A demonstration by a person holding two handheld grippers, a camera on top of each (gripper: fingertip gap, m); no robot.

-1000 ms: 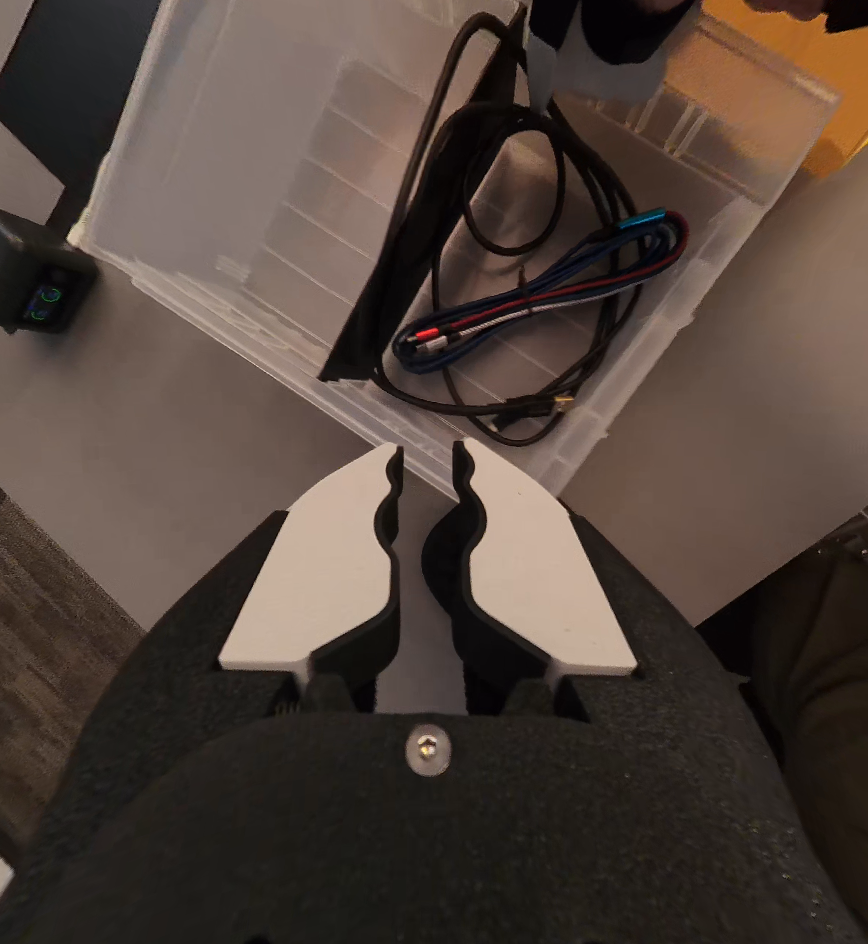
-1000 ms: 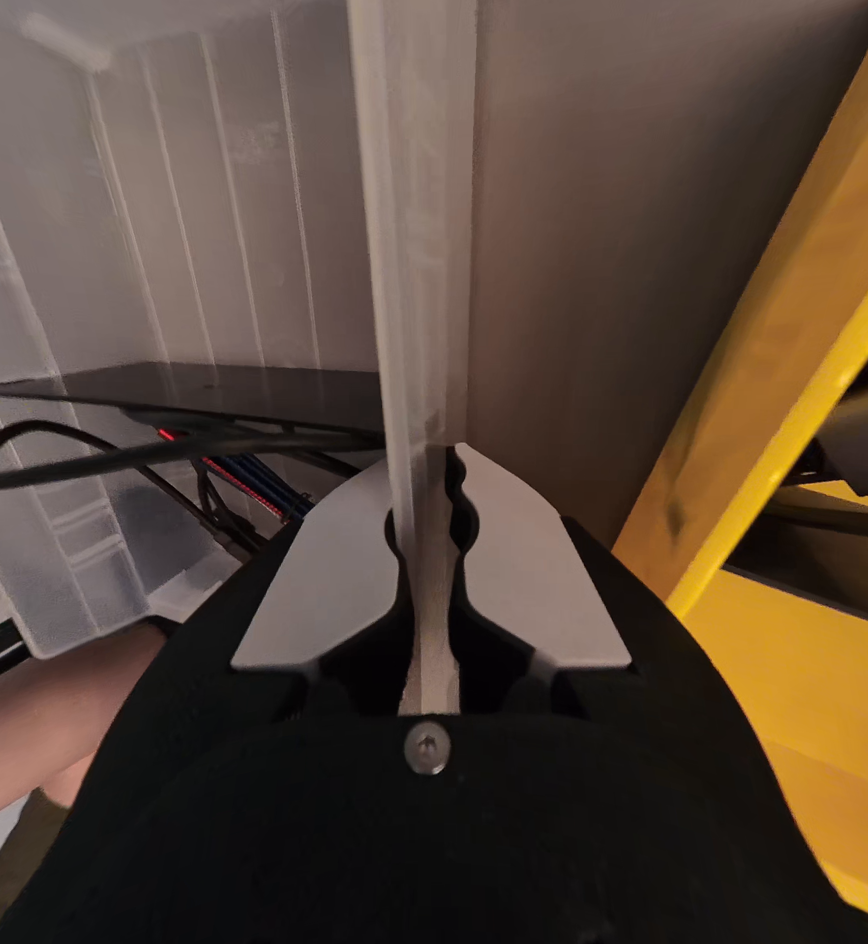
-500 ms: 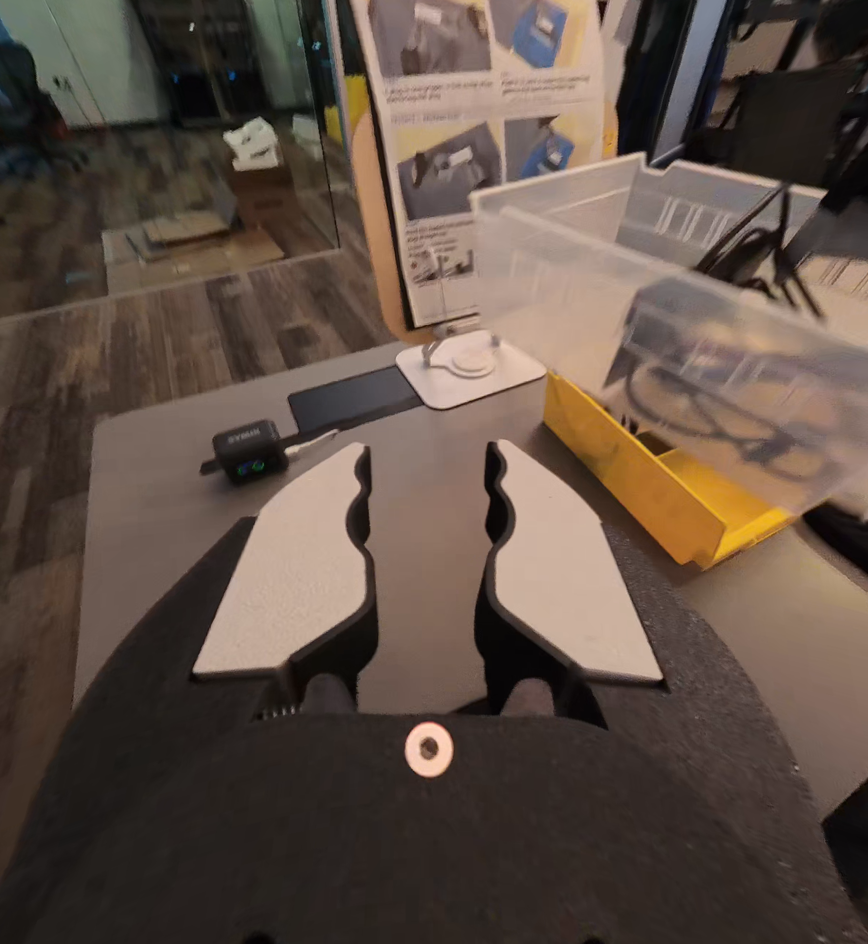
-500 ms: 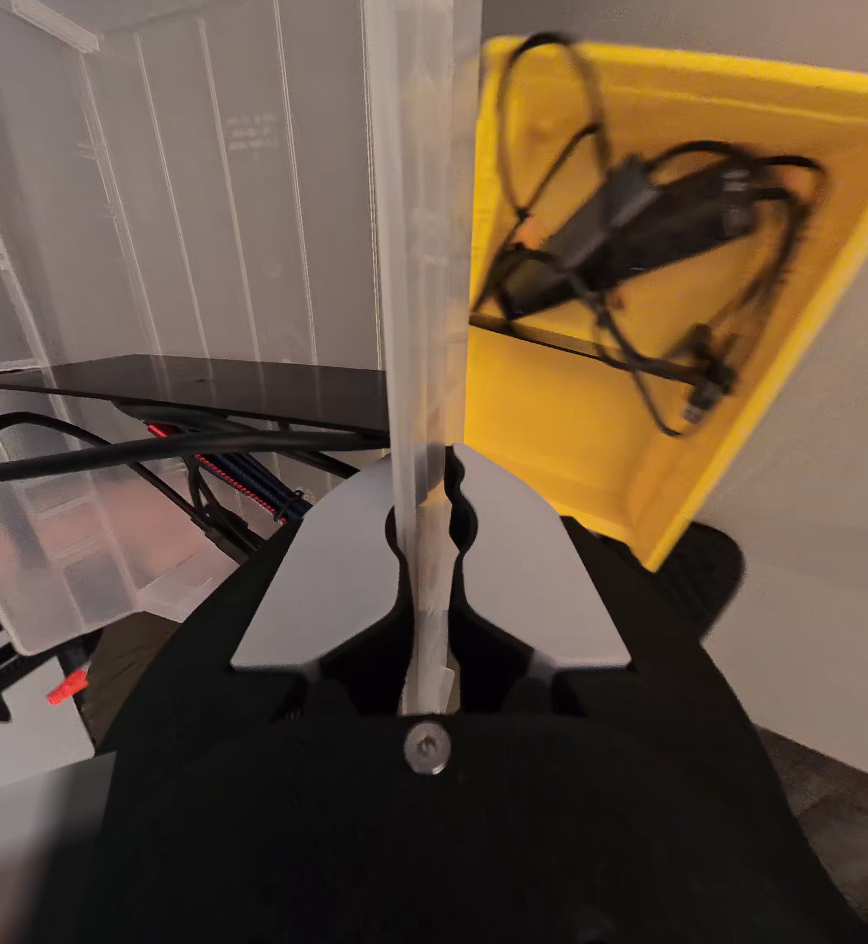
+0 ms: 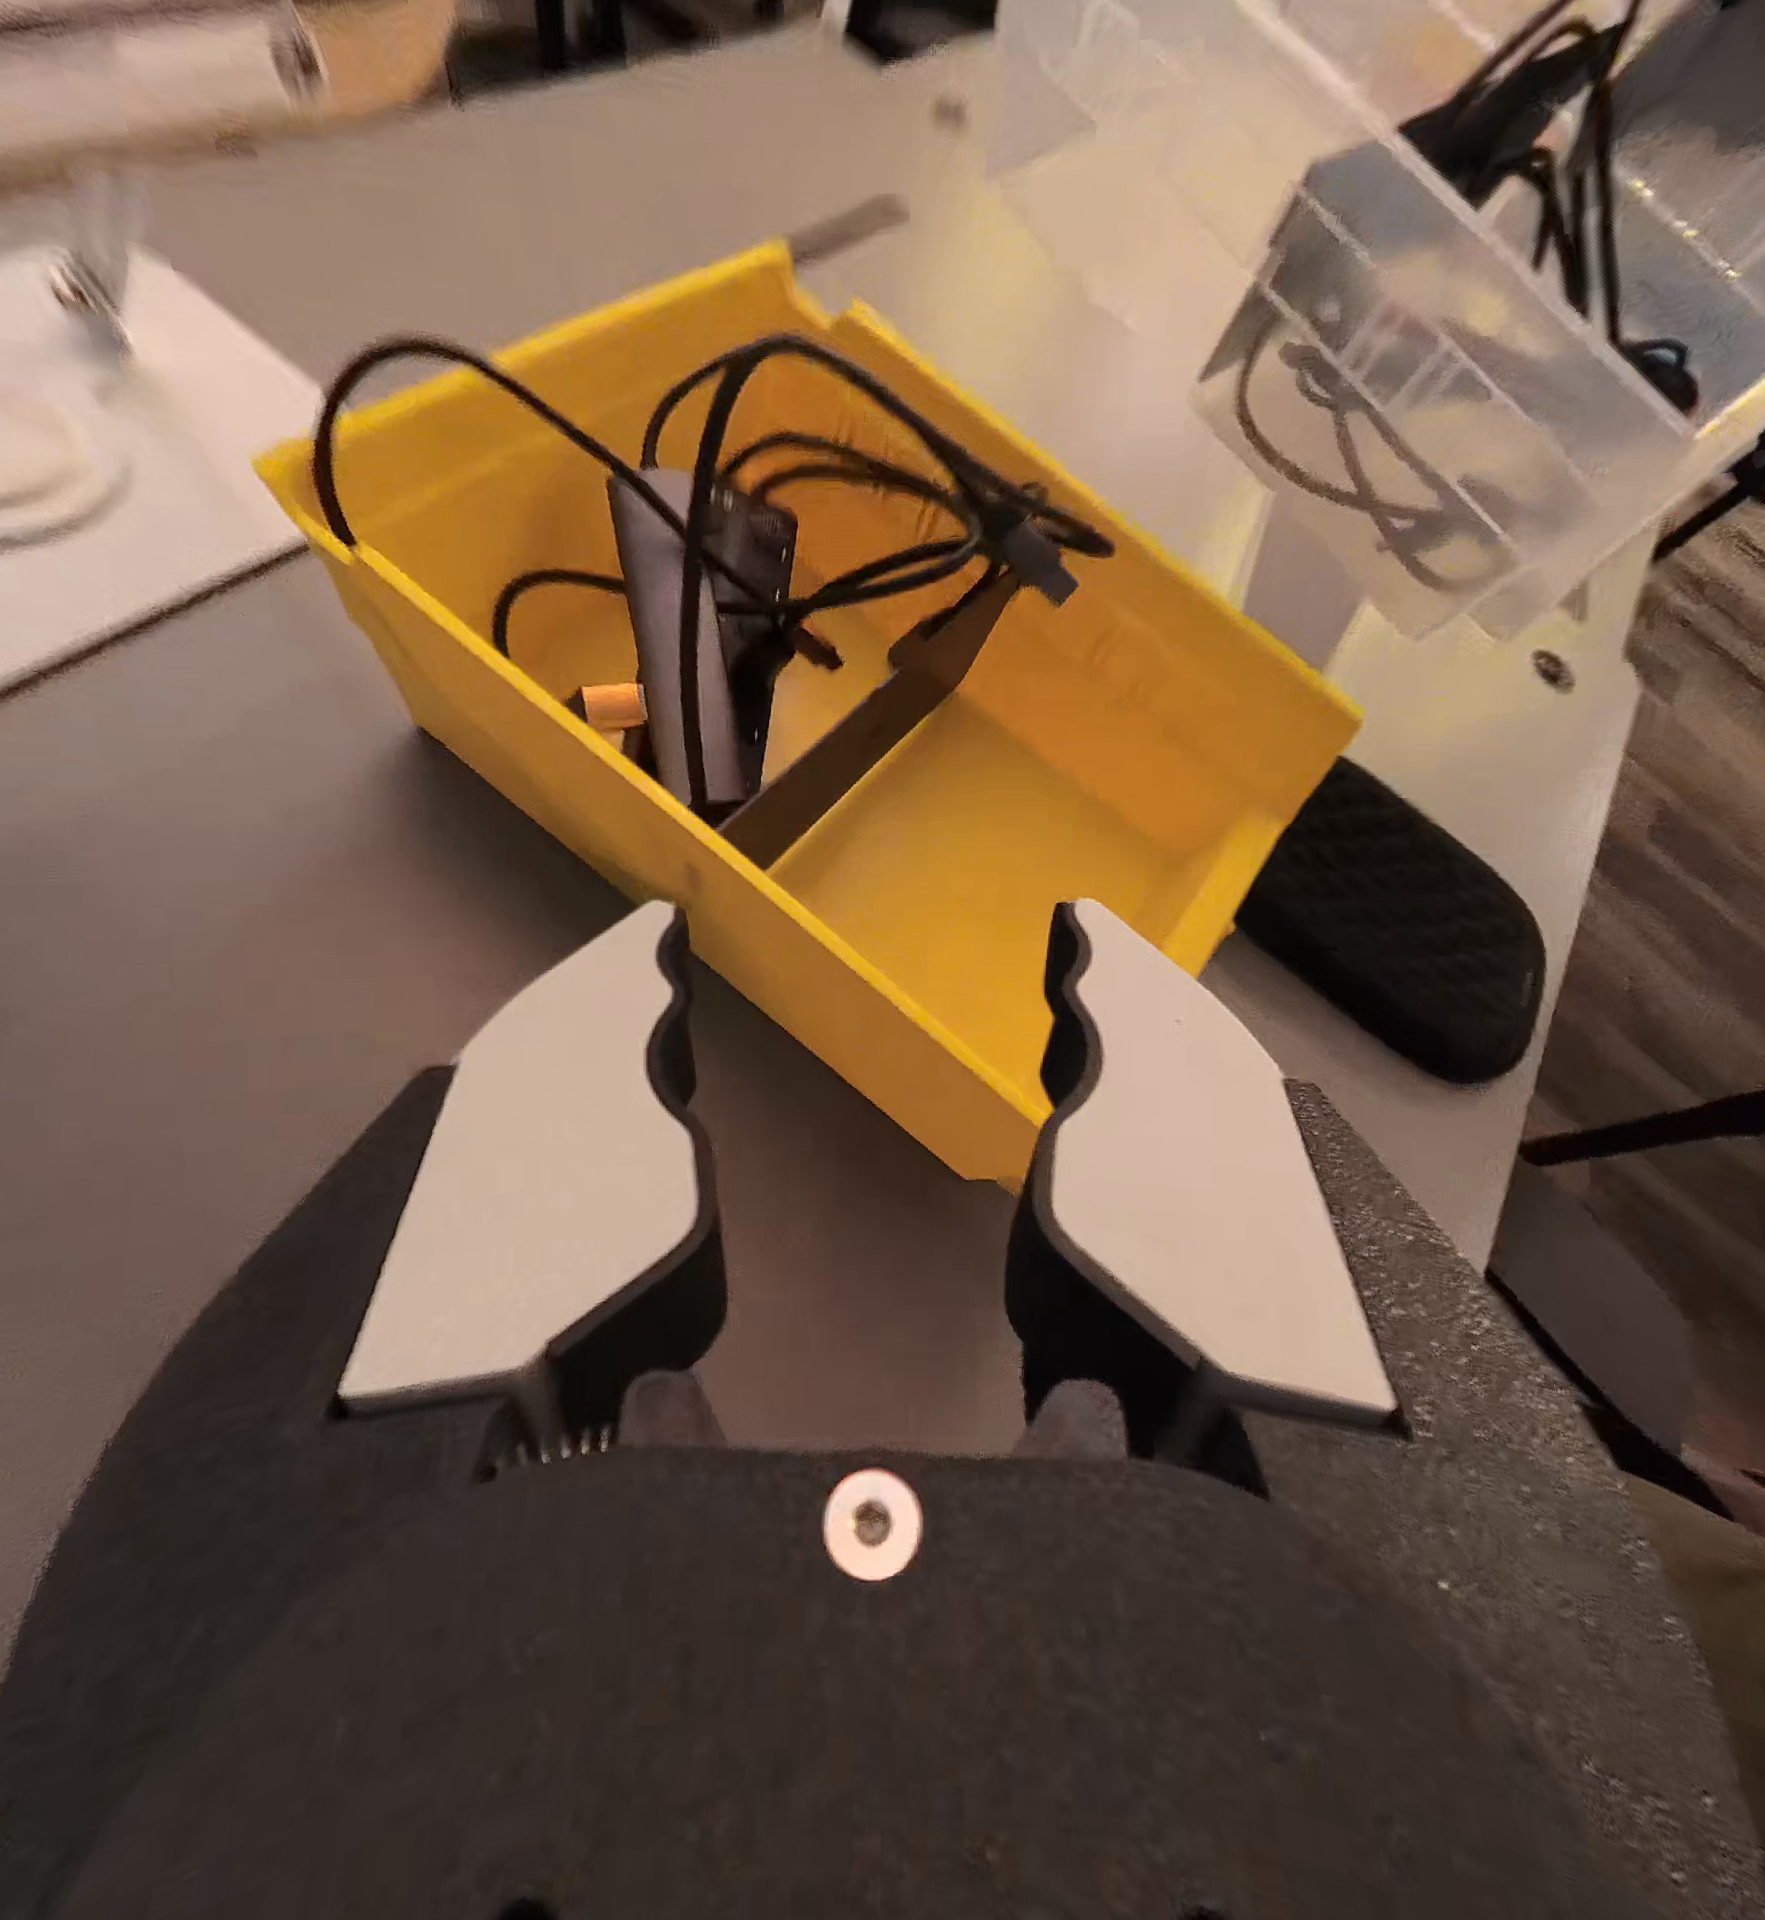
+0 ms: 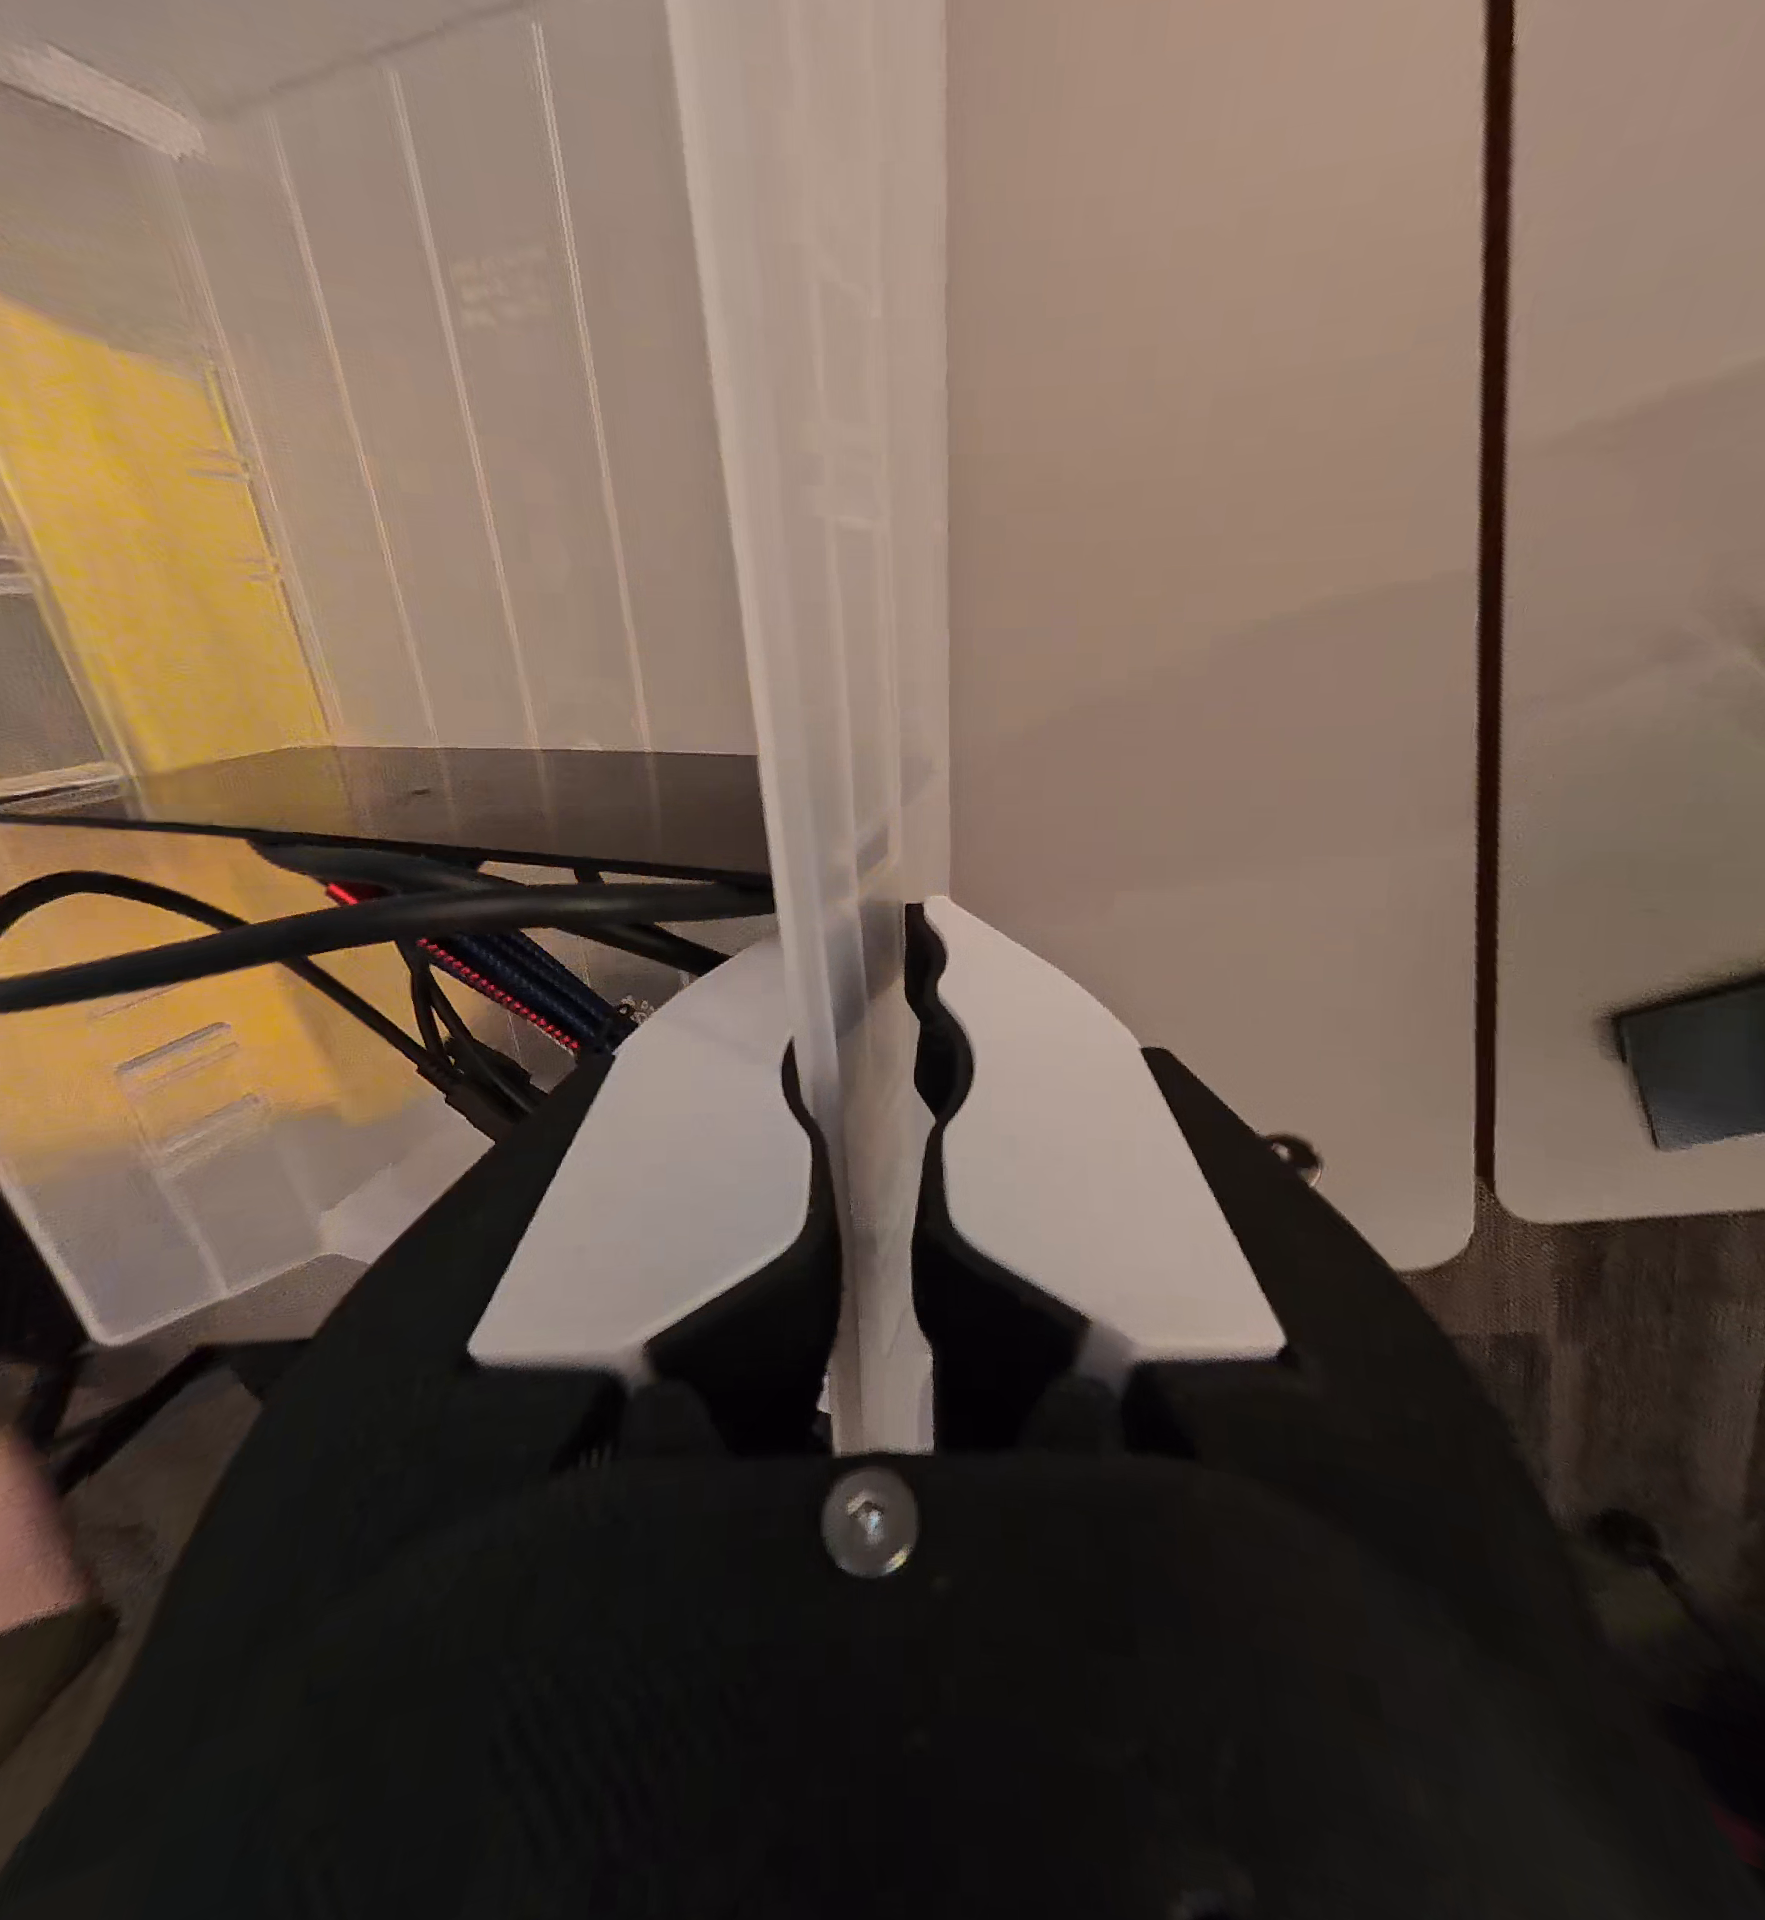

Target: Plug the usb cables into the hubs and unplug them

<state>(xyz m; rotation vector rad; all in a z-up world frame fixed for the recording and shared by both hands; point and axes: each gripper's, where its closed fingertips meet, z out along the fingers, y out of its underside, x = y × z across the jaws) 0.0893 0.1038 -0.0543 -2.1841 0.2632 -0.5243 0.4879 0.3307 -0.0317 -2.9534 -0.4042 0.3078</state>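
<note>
Worktop (image 5: 182,935) grey; we keep left hand-held gripper (image 5: 862,914) spread, empty, over yellow plastic bin (image 5: 857,987) with dark hubs (image 5: 691,644) and black cables (image 5: 857,457). Right hand-held gripper (image 6: 852,925) pinches clear plastic bin (image 6: 816,520) wall, braided cables (image 6: 504,987) inside. Nothing plugged yet; all left.

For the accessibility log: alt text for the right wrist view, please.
The right gripper is shut on the upright wall of a translucent plastic bin, its white fingers pinching the wall from both sides. Inside the bin lie a thick black cable and red-and-blue braided cables; pale tabletop lies to the right.
</note>
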